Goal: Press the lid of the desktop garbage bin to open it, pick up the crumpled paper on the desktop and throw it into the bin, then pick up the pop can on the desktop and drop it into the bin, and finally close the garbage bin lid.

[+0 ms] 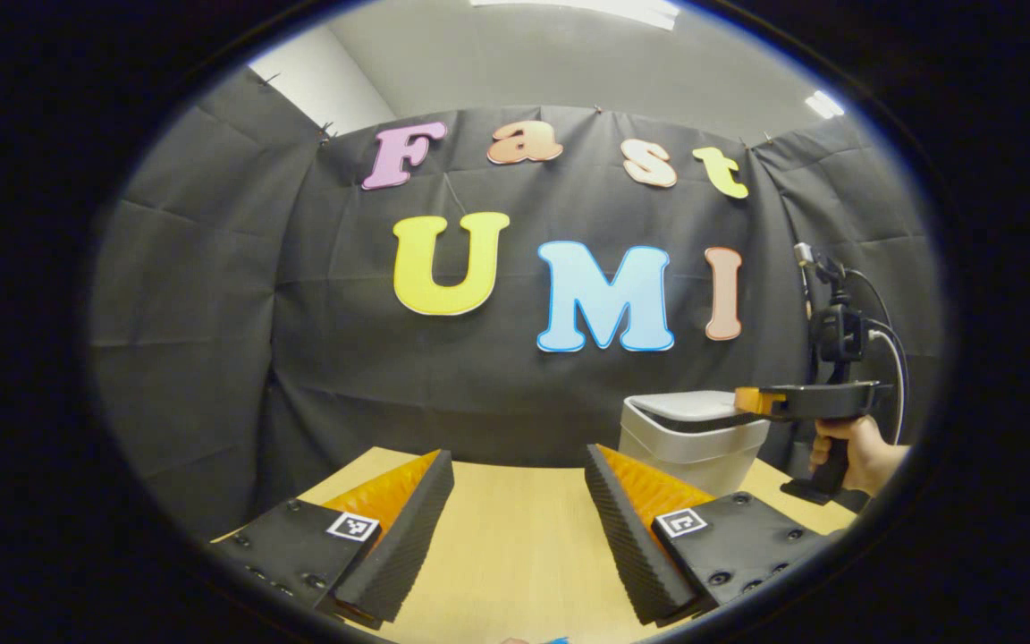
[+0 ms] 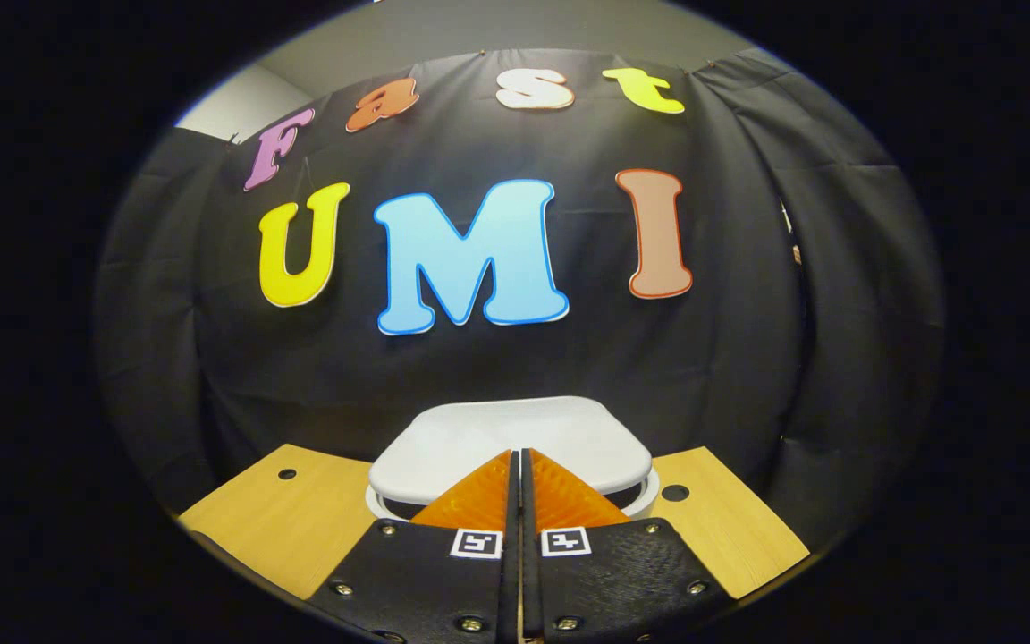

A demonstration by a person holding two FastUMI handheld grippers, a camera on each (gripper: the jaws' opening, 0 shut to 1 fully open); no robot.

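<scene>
The white desktop bin (image 1: 692, 440) stands at the back right of the wooden table, its lid (image 2: 515, 440) down. My right gripper (image 2: 519, 458) is shut with nothing held, its tips over the front of the lid; whether they touch it I cannot tell. In the left gripper view that same right gripper (image 1: 747, 400) reaches over the bin from the right, held by a hand (image 1: 859, 452). My left gripper (image 1: 519, 461) is open above the table, well left of the bin, nothing between its fingers.
The light wooden table (image 1: 515, 537) runs back to the black cloth wall. Round holes (image 2: 674, 493) sit in the tabletop on either side of the bin. A cable (image 1: 890, 349) loops off the right gripper's handle.
</scene>
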